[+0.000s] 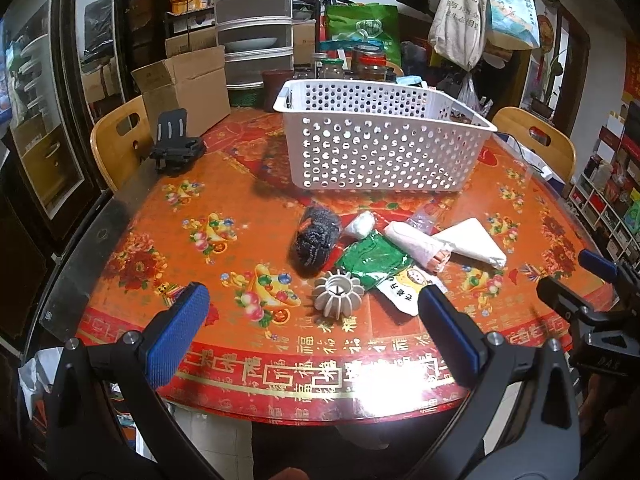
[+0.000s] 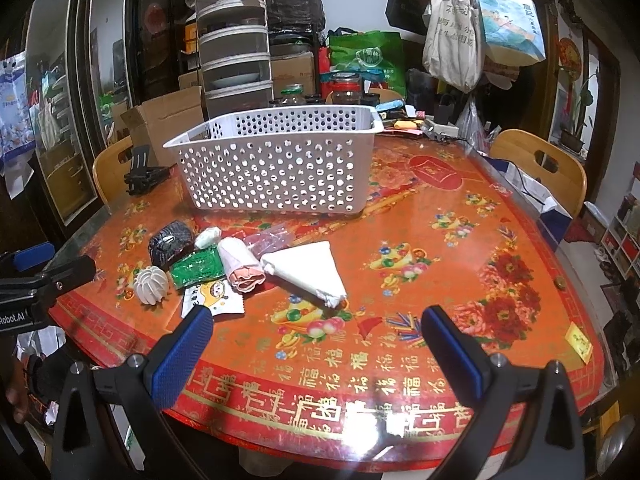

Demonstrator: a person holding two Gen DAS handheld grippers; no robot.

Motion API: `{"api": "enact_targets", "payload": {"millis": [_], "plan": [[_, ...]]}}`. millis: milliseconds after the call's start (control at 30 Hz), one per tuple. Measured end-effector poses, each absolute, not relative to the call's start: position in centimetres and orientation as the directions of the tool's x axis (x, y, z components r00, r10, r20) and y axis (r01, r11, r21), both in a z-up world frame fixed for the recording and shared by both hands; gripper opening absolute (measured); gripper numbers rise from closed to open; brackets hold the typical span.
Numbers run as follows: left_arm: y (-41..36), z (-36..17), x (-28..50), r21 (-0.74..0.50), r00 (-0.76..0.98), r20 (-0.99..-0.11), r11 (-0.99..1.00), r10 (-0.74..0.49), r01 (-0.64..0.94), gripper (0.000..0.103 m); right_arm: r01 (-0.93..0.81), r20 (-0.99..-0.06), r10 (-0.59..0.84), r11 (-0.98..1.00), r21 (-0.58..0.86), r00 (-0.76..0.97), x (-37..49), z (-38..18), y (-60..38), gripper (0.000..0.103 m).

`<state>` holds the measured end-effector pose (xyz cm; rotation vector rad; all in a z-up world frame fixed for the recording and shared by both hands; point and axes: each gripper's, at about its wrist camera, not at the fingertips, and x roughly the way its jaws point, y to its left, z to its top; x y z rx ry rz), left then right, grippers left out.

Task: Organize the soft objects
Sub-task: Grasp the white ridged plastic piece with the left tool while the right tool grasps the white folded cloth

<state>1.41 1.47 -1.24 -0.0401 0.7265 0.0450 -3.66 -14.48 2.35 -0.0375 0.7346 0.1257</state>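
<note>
Centrally, the white folded cloth [image 2: 306,272] lies long-axis ten-to-four o'clock (frayed end at four); both grippers' fingers [image 1: 178,330] [image 2: 182,354] are spread, empty.

Cardboard box [image 1: 188,88], 2 wooden chairs [image 1: 116,140], hanging tote bags [image 1: 460,20].

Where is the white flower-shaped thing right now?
In the left wrist view the white flower-shaped thing sits on the table near the front edge, just before the green packet, between the open claw's fingers.
</note>
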Motion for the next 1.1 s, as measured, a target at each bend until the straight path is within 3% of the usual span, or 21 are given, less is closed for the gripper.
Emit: {"api": "enact_targets", "payload": {"millis": [167,333,500,800,900,967,1100], "plan": [[1.6,-1.8,2.5,0.018,0.773,-0.632,0.998,0.053,-0.054,0.103,-0.140,-0.666,0.093,0.990,-0.017,0.740,-2.5,1.6,-14.5,0.103],[3.4,-4.6,5.3,0.026,0.710,-0.701,0.998,0.060,-0.059,0.103,-0.157,-0.723,0.113,0.988,0.007,0.681,0.2,-1.0,-14.9,0.103],[5.5,-6.6,6.4,-0.068,0.684,-0.729,0.997,-0.029,-0.030,0.103,-0.179,-0.759,0.122,0.984,0.007,0.639,2.6,-2.5,-14.5,0.103],[3.6,-9.0,9.1,-0.054,0.647,-0.757,0.996,-0.091,0.077,0.101,-0.218,-0.796,0.128,0.976,-0.005,0.591,5.8,-4.1,-13.3,0.094],[3.4,-9.6,9.5,-0.066,0.640,-0.761,0.994,-0.106,0.086,0.095,-0.230,-0.802,0.132,0.973,-0.007,0.583,6.4,-4.3,-13.0,0.091],[3.4,-10.0,9.9,-0.082,0.637,-0.761,0.992,-0.123,0.094,0.085,-0.242,-0.810,0.138,0.970,-0.006,0.570,6.8,-4.6,-12.8,0.087],[3.2,-10.3,10.2,-0.091,0.639,-0.756,0.990,-0.142,0.112,0.078,-0.256,-0.817,0.128,0.966,-0.025,0.562,7.0,-4.8,-12.3,0.081]]}}
